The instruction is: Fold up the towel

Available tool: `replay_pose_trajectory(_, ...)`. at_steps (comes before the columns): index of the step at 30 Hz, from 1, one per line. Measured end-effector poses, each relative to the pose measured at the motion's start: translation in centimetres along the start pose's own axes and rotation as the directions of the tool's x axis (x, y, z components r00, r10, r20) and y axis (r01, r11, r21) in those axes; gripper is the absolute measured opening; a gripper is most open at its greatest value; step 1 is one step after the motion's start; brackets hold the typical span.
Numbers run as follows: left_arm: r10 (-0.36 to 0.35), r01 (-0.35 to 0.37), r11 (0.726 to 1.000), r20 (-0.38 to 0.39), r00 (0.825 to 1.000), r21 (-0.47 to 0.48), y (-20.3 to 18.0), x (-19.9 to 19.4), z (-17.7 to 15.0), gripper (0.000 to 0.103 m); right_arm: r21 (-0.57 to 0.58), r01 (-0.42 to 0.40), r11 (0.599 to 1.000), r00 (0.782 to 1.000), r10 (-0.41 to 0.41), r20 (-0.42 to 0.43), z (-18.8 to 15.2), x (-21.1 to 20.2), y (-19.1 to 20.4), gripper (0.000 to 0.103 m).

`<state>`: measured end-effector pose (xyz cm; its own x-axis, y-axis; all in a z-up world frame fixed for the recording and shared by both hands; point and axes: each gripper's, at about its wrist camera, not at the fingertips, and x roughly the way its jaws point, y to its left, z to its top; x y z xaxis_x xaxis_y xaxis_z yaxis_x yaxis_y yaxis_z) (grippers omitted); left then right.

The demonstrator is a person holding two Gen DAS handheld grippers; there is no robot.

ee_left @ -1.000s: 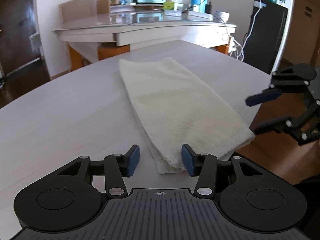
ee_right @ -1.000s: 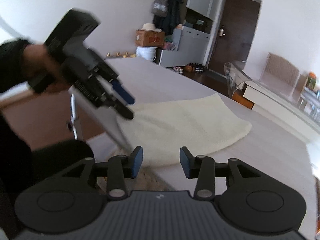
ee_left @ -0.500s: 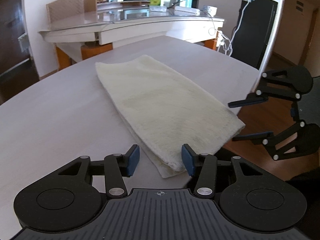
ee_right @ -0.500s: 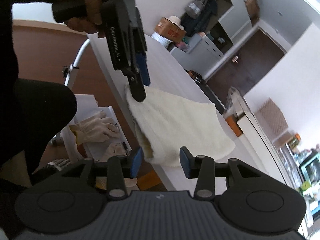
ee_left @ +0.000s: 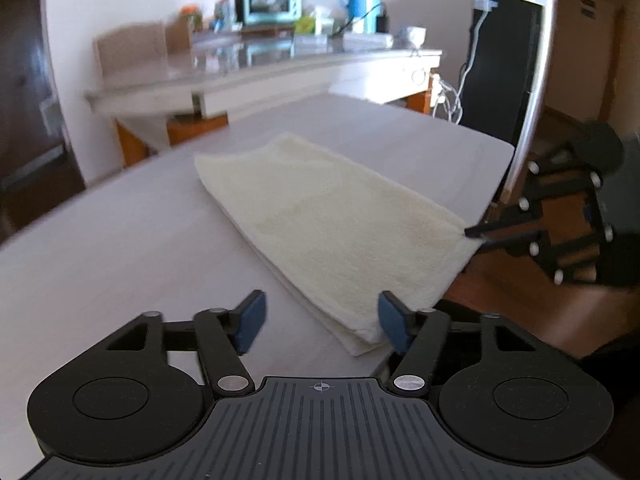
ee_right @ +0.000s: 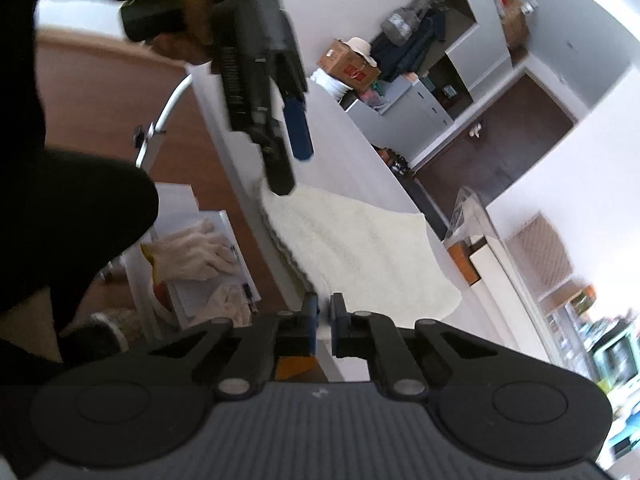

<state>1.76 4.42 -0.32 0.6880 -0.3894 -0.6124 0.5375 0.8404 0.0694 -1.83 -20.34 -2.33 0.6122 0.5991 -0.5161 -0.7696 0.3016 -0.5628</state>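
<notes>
towel: cream terry, already doubled lengthwise into a long strip; it lies on the table at its near edge, filling the middle of the left wrist view.
long axis: runs from upper left of centre down to lower right in the left wrist view; in the right wrist view the strip runs from centre left toward the lower right.
near end: two short-edge corners, one at lower centre between the left fingers, one at right centre, just over the table edge.
look: soft and nappy, flat, with layered edges showing along the lower left side; no wrinkles to speak of.
right gripper: jaws have just been closing and now stand pressed together on the right-hand corner of the towel; in its own view the pads meet on the cloth edge.
left gripper: jaws have just been opening and stand spread, the other near corner between them, the right pad at the cloth but not pinching; in the right wrist view it hangs at upper left over that corner, held by a hand.
nearer hand: each has its own corner; only the left has yet to pinch.
coming move, as a guess: close the left, then carry both corners along the long axis to the far end.
</notes>
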Motion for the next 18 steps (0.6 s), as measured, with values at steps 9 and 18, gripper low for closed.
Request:
replay_pose_trajectory(9,-0.025,-0.033,0.914,0.137,0.990,0.403,-4.4,-2.6,-1.3,0.070,0.216,-0.045,0.975,0.999,0.037,0.040,1.5,-0.9,-5.6,0.007)
replay_pose_trajectory(18,-0.002,-0.049,0.843,0.094,0.996,0.536,-7.1,0.7,-1.9,0.026,0.266,-0.065,0.962,0.997,0.051,0.060,2.4,-1.5,-7.5,0.007)
